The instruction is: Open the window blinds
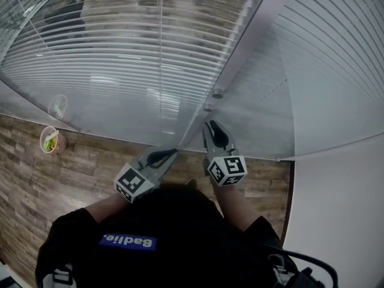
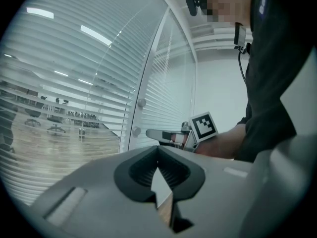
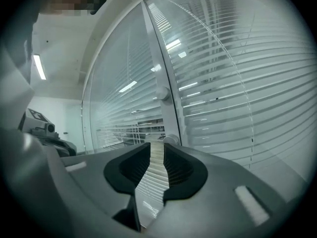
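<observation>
Blinds (image 1: 120, 59) hang straight ahead of both claws, on either side of the post (image 1: 240, 35). The slats (image 1: 336, 53) to the right of the right claw (image 1: 213, 126) look more shut. Its jaws are apart with nothing between them, and the lower knob (image 1: 208, 107) on the post sits just beyond its tips. We judge this knob tilts the slats, hence the level, lined-up approach. The left claw (image 1: 172, 153) has its jaws together and empty. It is set back to the left of the right claw, probably in reserve.

The wood-plank floor (image 1: 36, 185) carried one small round container (image 1: 52, 141), close beside the glass partition (image 1: 108, 110). It possibly held food scraps.
</observation>
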Demonstrator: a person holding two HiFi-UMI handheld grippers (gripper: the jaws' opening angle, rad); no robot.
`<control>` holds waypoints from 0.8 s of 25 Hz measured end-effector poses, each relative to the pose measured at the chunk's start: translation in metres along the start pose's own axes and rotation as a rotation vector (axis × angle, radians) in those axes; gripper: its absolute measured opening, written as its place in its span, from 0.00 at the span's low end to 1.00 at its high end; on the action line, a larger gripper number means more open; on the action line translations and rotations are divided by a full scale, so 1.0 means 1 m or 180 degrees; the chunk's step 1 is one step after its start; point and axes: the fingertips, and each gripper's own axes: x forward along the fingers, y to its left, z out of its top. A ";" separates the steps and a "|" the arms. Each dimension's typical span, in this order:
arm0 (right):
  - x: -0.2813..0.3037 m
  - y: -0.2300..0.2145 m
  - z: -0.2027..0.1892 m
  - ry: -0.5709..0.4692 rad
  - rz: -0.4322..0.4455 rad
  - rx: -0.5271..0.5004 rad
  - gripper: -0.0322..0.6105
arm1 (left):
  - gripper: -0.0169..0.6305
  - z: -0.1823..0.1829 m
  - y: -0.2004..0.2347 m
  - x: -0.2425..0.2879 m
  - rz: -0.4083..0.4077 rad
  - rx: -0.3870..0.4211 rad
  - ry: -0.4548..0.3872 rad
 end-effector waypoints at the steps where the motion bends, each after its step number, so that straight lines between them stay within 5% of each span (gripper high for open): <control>1: 0.001 -0.002 0.001 0.0006 -0.0044 0.0011 0.19 | 0.03 0.001 0.000 -0.002 -0.0001 -0.0004 -0.0003; 7: 0.014 -0.006 0.005 0.0031 -0.0202 0.0021 0.27 | 0.03 0.004 0.008 -0.012 -0.0006 -0.0009 -0.0005; 20: 0.031 -0.025 0.016 0.0093 -0.0747 -0.0023 0.27 | 0.03 0.010 0.018 -0.037 -0.0054 -0.0029 -0.0019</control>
